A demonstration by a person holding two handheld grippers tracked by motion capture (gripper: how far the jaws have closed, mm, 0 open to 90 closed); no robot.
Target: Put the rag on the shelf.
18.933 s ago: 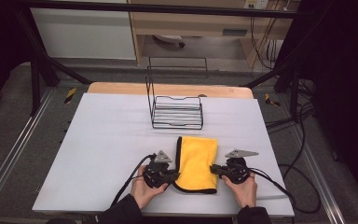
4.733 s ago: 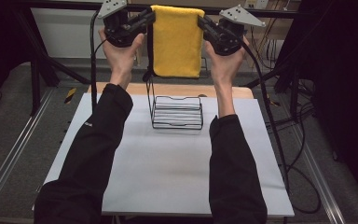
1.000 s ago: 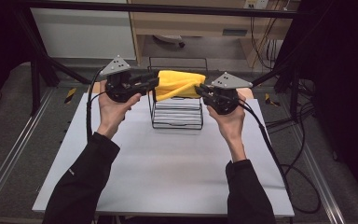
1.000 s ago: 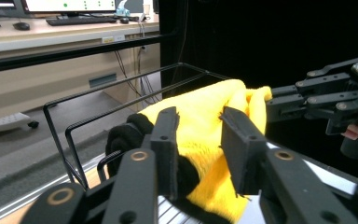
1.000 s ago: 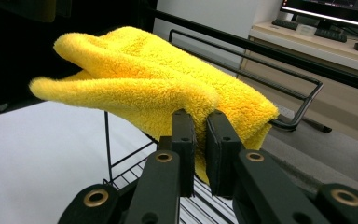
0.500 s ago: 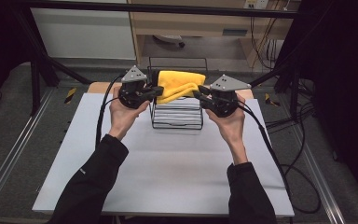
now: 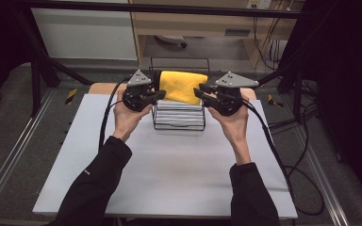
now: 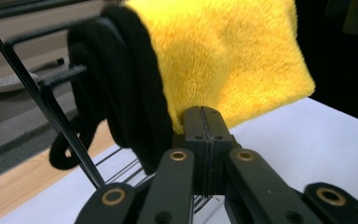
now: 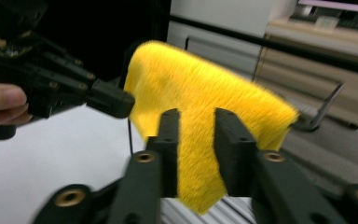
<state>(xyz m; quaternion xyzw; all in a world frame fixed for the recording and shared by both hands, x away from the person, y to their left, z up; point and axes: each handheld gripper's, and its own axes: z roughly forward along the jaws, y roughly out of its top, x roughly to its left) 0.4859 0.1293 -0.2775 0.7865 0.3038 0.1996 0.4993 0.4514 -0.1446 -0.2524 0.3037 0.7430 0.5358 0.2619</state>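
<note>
At upper centre of the high view, the yellow cloth [image 7: 183, 86] drapes over the wire rack [image 7: 179, 117]; left gripper [image 7: 156, 95] jaws together empty, right gripper [image 7: 201, 92] jaws apart, just closing, cloth between.

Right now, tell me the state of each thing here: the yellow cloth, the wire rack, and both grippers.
Yellow cloth: folded, draped over the top of the wire rack, hanging off the table.
Wire rack: upright on the table, carrying the cloth.
Left gripper: jaws shut together at the cloth's lower edge; whether cloth is pinched between them is unclear.
Right gripper: jaws apart, cloth showing in the gap, pads not pressing on it.
</note>
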